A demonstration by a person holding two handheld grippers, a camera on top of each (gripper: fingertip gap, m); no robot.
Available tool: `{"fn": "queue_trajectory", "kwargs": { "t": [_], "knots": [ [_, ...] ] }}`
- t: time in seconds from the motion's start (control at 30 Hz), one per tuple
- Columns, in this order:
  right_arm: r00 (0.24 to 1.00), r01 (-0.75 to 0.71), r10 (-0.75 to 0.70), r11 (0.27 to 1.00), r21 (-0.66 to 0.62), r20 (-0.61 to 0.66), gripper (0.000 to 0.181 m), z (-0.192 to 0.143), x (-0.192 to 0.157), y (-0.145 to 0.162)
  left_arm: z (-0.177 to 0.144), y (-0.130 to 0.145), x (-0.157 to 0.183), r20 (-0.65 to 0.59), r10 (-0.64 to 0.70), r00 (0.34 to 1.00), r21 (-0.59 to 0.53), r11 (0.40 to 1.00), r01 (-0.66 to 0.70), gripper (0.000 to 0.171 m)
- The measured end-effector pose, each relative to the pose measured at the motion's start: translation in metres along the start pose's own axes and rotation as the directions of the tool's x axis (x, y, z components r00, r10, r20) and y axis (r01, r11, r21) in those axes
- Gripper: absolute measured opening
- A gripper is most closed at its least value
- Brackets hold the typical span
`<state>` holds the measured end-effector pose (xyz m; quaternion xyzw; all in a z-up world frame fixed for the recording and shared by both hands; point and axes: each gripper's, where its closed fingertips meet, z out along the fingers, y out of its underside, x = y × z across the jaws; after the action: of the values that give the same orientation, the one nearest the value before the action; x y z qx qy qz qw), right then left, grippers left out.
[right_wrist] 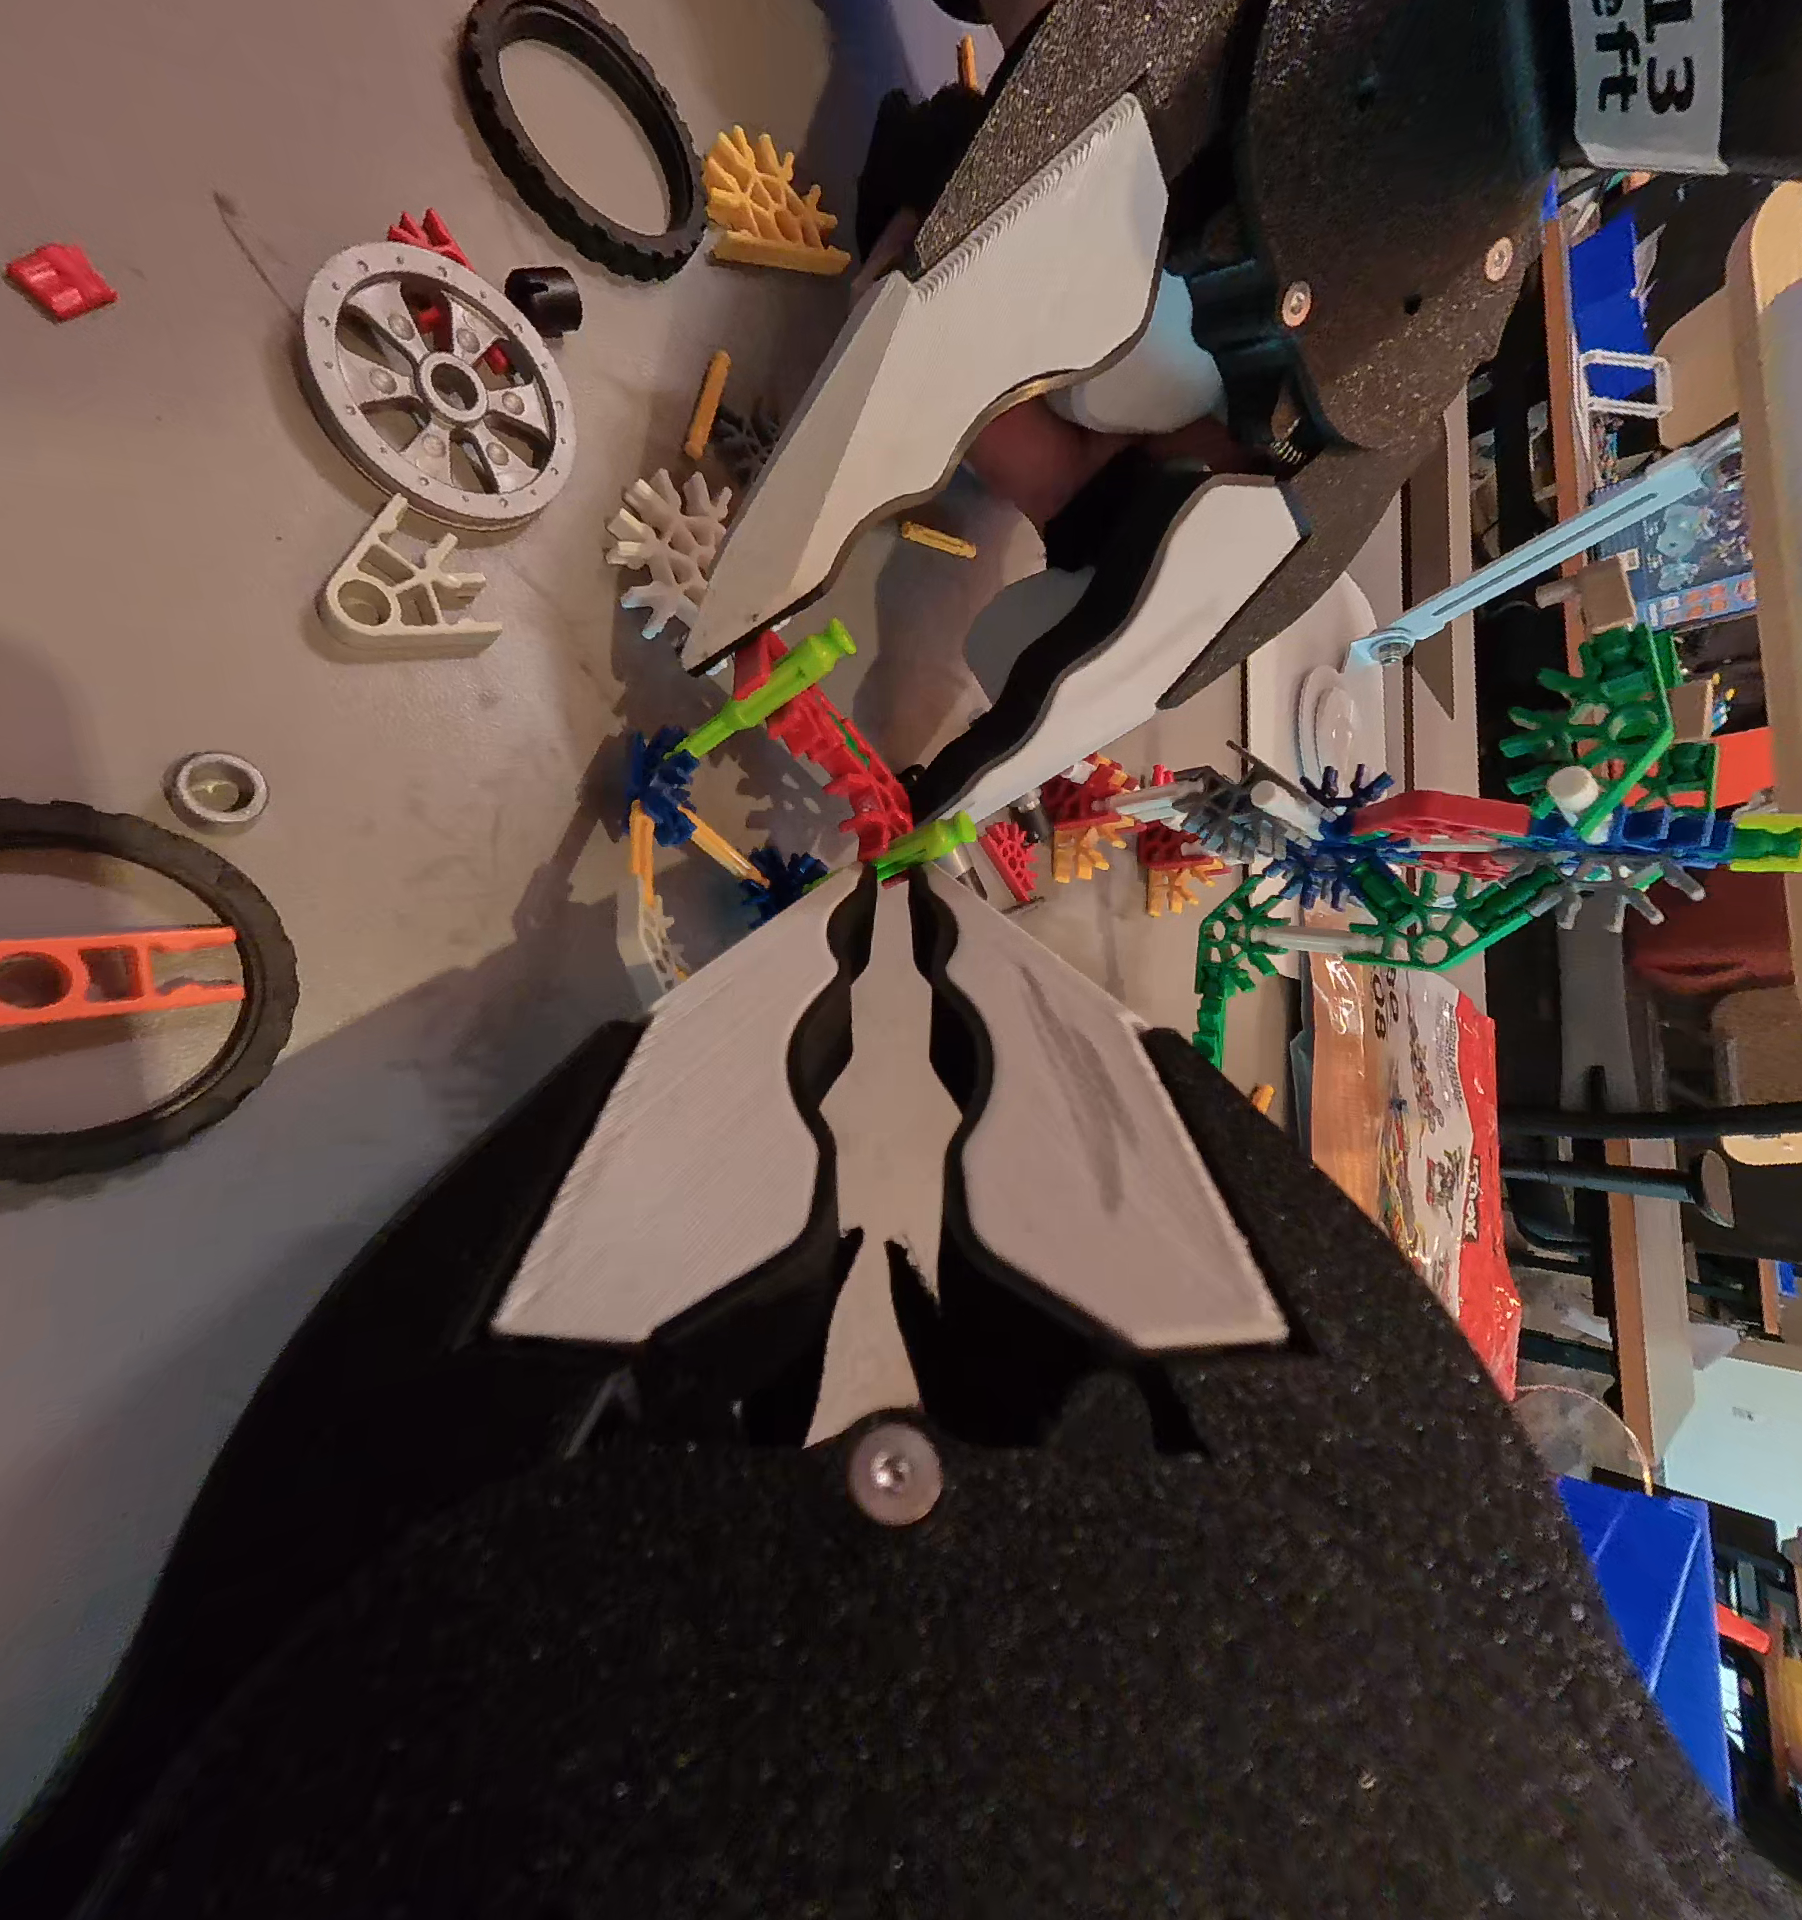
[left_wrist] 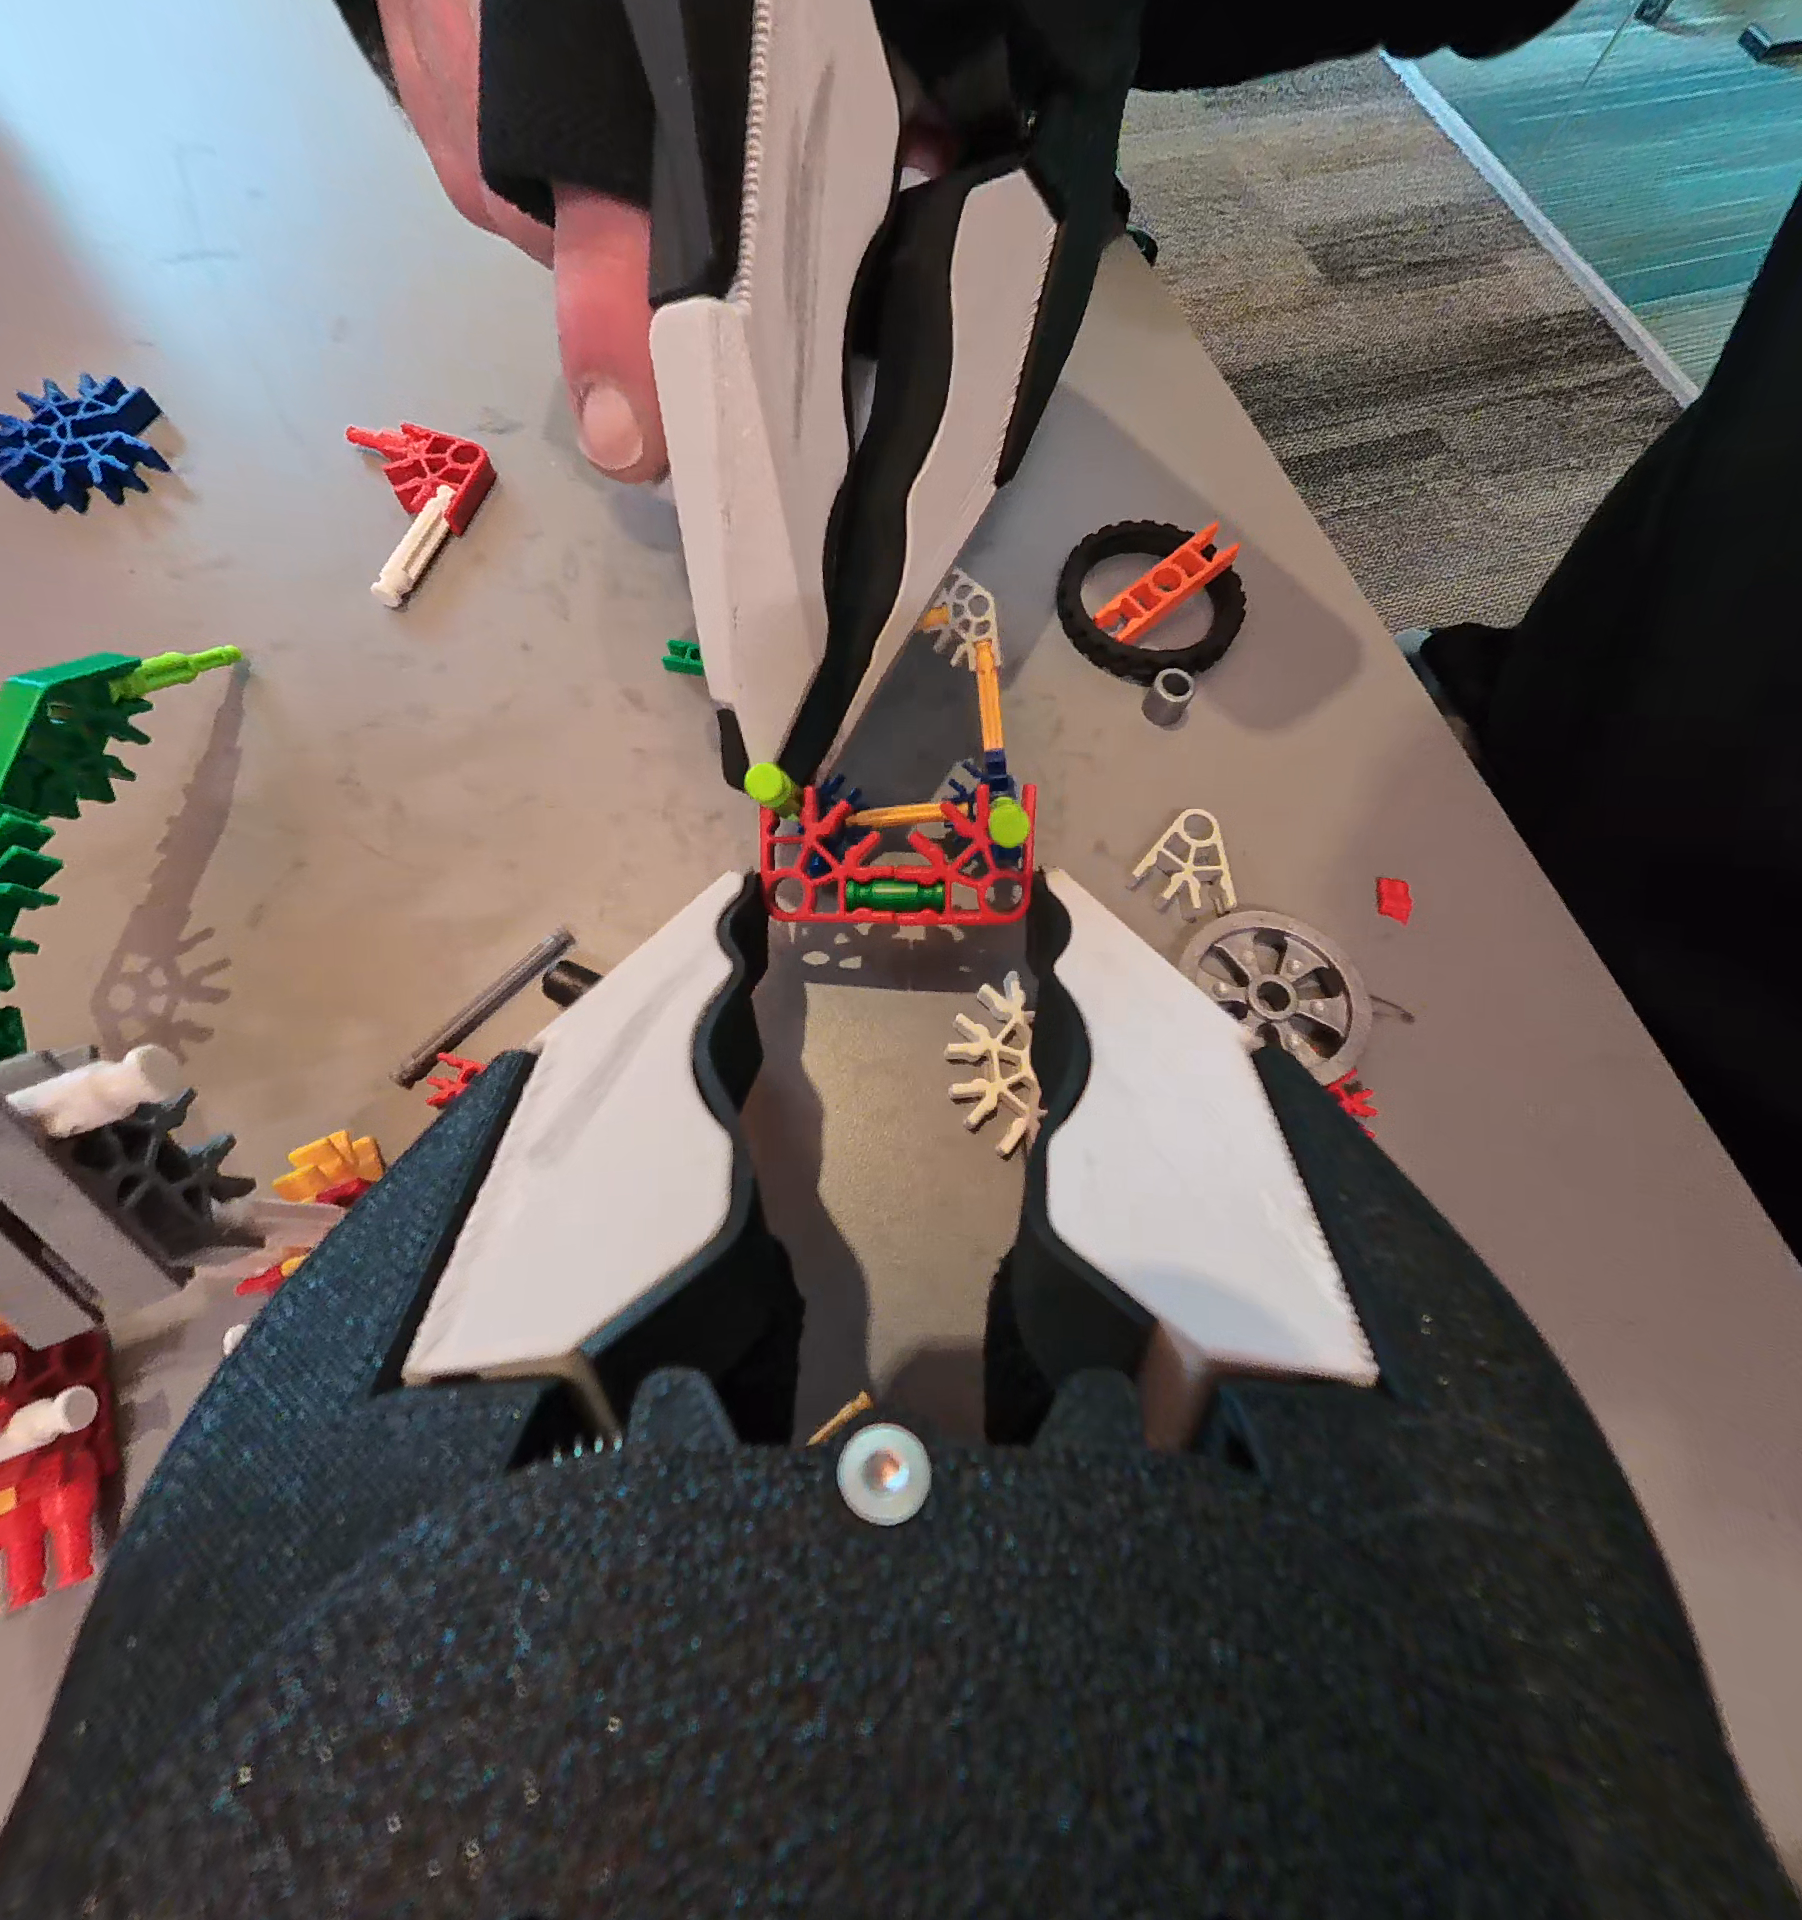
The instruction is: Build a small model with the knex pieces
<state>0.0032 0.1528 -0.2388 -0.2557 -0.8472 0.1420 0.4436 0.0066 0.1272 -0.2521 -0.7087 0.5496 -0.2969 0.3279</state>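
Two hand-held claws meet over a small toy construction on a grey table (left_wrist: 409,810).

Nearest in the left wrist view, the left claw (left_wrist: 892,904) has its two fingers spread wide, their tips on either side of a red lattice piece (left_wrist: 897,878). This piece stands upright on the table and is part of a small assembly (right_wrist: 762,790) of red, blue and orange connectors and rods. Whether the fingertips press the piece cannot be told. Two lime-green rods stick out of the assembly.

The right claw (right_wrist: 892,868) comes in from the far side. Its fingers are pinched almost together around one lime-green rod (right_wrist: 923,842). In the left wrist view this claw stands behind the assembly and hides part of the table; a person's thumb (left_wrist: 606,353) shows beside it.

Loose parts lie around. A white snowflake connector (left_wrist: 996,1065) sits between the left claw's fingers. To the right are a grey spoked wheel (left_wrist: 1276,992) and a cream fan-shaped connector (left_wrist: 1188,862). Further off are two black tyres, one (left_wrist: 1151,603) with an orange strut (left_wrist: 1167,582) lying across it, and a small grey ring (left_wrist: 1172,694).

Far left lie a blue snowflake connector (left_wrist: 71,442) and a red corner piece (left_wrist: 435,468) with a white rod. A tall green model (left_wrist: 14,831) stands at the left edge.
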Motion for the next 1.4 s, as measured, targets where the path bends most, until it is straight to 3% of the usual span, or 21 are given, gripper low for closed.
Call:
{"fn": "queue_trajectory", "kwargs": {
  "t": [0.6,1.17,1.4],
  "knots": [
    [0.994,0.101,-0.097,0.993,-0.063,0.058,0.004,0.004,-0.002,-0.003,0.006,0.007,0.001,0.021,0.018,1.000,-0.054,0.998,-0.017,0.047],
    [0.919,0.285,-0.216,0.942,-0.177,0.331,0.003,0.005,-0.007,-0.003,0.011,0.011,0.004,-0.011,0.028,1.000,-0.100,0.995,-0.029,0.047],
    [0.919,0.321,-0.268,0.935,-0.153,0.290,0.005,0.004,-0.006,-0.004,0.011,0.011,0.006,-0.055,0.009,0.998,-0.098,0.995,-0.014,0.047]
  ]
}}
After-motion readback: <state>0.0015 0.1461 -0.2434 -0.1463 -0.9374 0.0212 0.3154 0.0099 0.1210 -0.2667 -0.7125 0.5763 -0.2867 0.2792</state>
